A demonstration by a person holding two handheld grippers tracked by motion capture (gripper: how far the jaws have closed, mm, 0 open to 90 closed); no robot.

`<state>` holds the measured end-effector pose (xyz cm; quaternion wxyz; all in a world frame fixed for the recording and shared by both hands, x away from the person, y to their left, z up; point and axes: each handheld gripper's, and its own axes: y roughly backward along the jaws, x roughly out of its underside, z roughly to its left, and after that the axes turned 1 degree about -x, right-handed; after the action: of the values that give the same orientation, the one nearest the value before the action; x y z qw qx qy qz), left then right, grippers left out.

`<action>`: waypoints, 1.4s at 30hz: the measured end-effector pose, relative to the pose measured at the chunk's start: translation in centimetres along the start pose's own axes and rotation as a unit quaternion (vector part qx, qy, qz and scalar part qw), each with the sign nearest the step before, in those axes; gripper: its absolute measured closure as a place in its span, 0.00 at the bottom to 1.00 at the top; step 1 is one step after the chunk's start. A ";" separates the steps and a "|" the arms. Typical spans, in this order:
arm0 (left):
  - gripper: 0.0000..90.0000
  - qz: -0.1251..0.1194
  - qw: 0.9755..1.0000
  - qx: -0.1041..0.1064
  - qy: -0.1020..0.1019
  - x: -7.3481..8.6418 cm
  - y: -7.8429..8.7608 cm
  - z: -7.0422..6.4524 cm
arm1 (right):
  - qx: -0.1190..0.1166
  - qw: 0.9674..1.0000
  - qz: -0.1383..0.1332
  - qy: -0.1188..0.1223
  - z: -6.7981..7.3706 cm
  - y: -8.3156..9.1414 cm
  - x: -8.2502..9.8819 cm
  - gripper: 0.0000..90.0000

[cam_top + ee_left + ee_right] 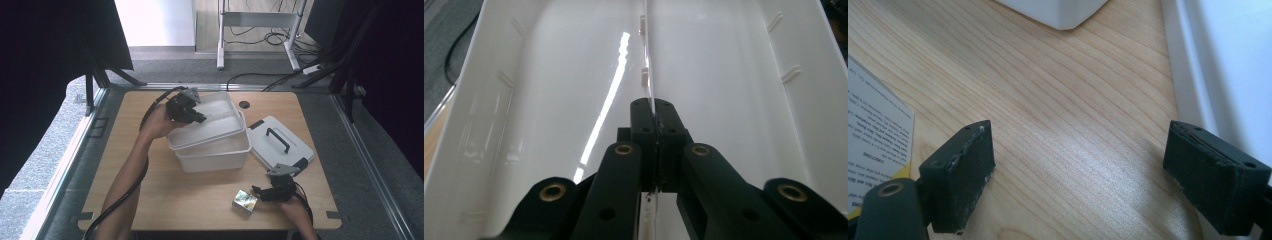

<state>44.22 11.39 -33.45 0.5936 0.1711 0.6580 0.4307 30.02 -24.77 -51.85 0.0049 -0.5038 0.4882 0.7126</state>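
Left claw [200, 119]: jaws pressed together on the thin rim of the inner tray [210, 117] (white, nothing in it), which sits tilted, partly raised from the white bin [215, 155] at mid-worktop [165, 200]. Lid [280, 141] (dark handle) lies flat just right of the bin. Right claw [257, 191]: jaws spread, nothing between them, just beside a small printed box [245, 201] on the wood.

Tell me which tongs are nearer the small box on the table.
Right. The right tongs sit open on the table just beside the small box, not touching it. The left tongs are far off, shut on the inner tray of the white bin.
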 end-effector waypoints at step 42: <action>0.99 -0.003 0.960 -0.164 0.227 17.8 8.3 1.6 | 0.000 1.000 0.001 -0.002 0.0 0.0 0.0 0.15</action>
<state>39.17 29.81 -38.19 0.4496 -0.0324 0.6963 0.5585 29.98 -24.75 -51.87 0.0050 -0.5022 0.4886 0.7135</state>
